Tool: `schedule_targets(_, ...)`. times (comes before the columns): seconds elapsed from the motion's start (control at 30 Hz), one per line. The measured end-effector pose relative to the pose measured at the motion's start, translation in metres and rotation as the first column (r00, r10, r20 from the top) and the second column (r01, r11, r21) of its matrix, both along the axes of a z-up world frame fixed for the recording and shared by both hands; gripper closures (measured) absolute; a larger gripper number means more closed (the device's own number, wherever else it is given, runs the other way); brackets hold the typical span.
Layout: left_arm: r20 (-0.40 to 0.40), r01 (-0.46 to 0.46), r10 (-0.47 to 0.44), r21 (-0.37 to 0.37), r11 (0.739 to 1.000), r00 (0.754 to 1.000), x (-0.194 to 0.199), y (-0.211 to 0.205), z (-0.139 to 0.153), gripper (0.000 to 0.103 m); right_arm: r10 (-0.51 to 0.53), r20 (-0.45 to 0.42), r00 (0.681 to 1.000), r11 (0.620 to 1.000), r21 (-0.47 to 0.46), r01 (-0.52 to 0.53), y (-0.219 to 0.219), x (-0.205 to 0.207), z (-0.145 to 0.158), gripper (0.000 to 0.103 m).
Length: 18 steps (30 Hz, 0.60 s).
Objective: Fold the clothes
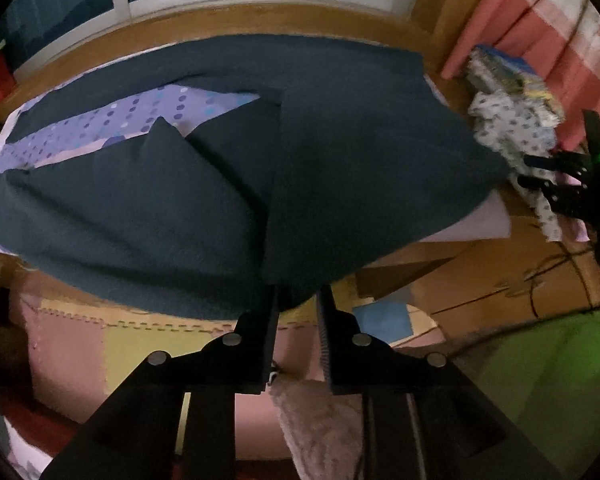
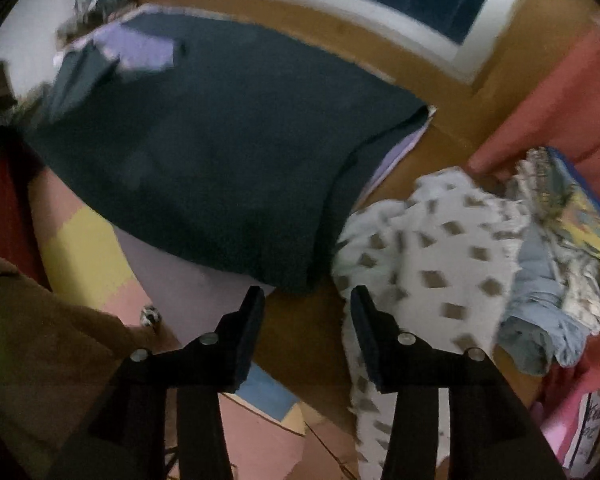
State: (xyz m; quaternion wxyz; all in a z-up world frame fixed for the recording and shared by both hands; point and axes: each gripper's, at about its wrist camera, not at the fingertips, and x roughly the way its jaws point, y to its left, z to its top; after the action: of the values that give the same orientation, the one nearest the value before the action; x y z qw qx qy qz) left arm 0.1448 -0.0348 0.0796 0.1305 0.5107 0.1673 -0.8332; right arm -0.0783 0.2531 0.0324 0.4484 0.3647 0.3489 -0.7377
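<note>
Left gripper (image 1: 298, 300) slightly parted, near edge of the large dark teal cloth garment (image 1: 228, 184) lying just between the fingertips; pads not seen pressing on it. Right gripper (image 2: 306, 300) parted about halfway, nothing between the fingers, poised just below the garment's near corner and not touching it. Dark teal garment spread over a purple polka-dot sheet (image 1: 112, 120), partly folded, with a triangular flap toward the left. Beside it, to the right, a crumpled white cloth with grey square print (image 2: 428, 248), then a pale blue bundled cloth (image 2: 540, 320).
</note>
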Motion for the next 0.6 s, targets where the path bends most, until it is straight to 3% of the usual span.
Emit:
schedule_targets(0.13,-0.117,0.006,-0.003,0.021,1.000,0.993,0.006,-0.002,0.024,0.083,-0.026,0.073,0.997,0.983,-0.179,0.039,-0.004,-0.016,0.035,0.051)
schedule_targets(0.27,-0.187,-0.031,0.032,0.008,1.000,0.982,-0.008,-0.016,0.036,0.082,-0.054,0.223,0.973,0.951,-0.286,0.119,-0.033,-0.058,0.034,0.050)
schedule_targets(0.37,-0.226,-0.073,0.077,0.024,0.997,0.971,-0.029,-0.032,0.033,0.082,-0.105,0.400,0.910,0.938,-0.264,0.224,-0.065,-0.106,0.007,0.050)
schedule_targets(0.43,-0.229,-0.092,0.097,0.032,0.995,0.969,-0.044,-0.042,0.027,0.082,-0.145,0.447,0.883,0.941,-0.213,0.262,-0.084,-0.126,-0.010,0.051)
schedule_targets(0.47,-0.216,-0.097,0.101,0.029,0.995,0.971,-0.052,-0.046,0.021,0.082,-0.161,0.450,0.878,0.944,-0.188,0.269,-0.092,-0.133,-0.017,0.051)
schedule_targets(0.6,-0.165,-0.119,0.123,0.031,0.992,0.979,-0.077,-0.061,-0.002,0.082,-0.194,0.357,0.914,0.963,-0.109,0.247,-0.113,-0.149,-0.033,0.051)
